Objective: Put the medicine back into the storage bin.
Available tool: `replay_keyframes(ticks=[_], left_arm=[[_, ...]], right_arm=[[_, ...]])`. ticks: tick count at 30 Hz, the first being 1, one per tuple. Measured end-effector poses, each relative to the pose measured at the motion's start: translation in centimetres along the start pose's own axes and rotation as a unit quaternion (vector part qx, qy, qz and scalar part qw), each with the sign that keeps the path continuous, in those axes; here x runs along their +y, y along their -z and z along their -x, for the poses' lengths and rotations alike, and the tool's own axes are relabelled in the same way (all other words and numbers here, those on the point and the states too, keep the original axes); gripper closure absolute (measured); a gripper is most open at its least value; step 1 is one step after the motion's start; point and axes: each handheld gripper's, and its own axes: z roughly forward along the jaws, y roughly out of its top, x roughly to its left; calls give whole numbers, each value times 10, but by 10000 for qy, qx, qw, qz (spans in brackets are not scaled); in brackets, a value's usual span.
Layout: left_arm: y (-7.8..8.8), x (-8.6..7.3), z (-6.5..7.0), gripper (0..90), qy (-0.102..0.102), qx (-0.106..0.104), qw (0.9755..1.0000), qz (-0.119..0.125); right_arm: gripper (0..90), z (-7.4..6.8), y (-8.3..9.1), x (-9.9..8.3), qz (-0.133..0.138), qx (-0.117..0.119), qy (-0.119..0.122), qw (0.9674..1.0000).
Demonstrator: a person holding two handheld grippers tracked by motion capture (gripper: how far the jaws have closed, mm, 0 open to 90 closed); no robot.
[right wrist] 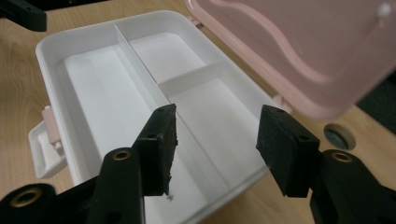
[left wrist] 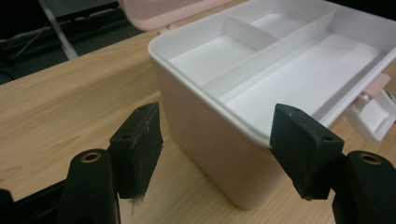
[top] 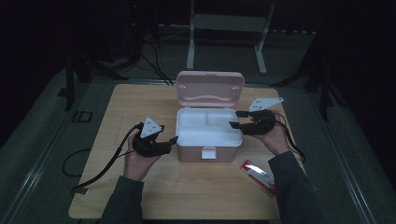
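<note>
Leftmost, the left gripper (top: 172, 140) sits at the pink box's (top: 208, 148) left wall, fingers spread, likely to brace it. Centre table (top: 126, 102): box open, lid (top: 210, 87) upright, white tray (top: 208, 125) empty. Right gripper (top: 236, 119), fingers spread, hovers at the tray's right rim, holding nothing

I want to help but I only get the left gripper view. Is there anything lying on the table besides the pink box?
Observer: Yes, a small red and white packet lies on the wooden table, near the person's right forearm.
Operator: Is the lid up?
Observer: Yes, the pink plastic lid stands open behind the white tray.
Operator: Where's the other gripper?
Observer: The right gripper is at the box's right side, jaws open over the tray's edge.
</note>
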Motion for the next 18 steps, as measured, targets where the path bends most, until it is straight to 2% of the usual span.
replay_keyframes(ticks=[4,7,10,13,18], left_arm=[[6,-6,-3,339,15,47,10000,74],[8,-12,-8,342,131,21,9999,72],[10,-13,-9,341,98,78,9999,-14],[11,-13,-9,341,83,59,9999,1],[11,-15,-9,340,18,56,9999,-90]], right_arm=[[505,0,-8,13,-184,130,384,9990],[514,1,-14,20,-198,152,474,9986],[522,2,-20,26,-315,197,565,9977],[526,2,-25,33,-431,264,694,9963],[560,2,-32,42,-666,557,927,9919]])
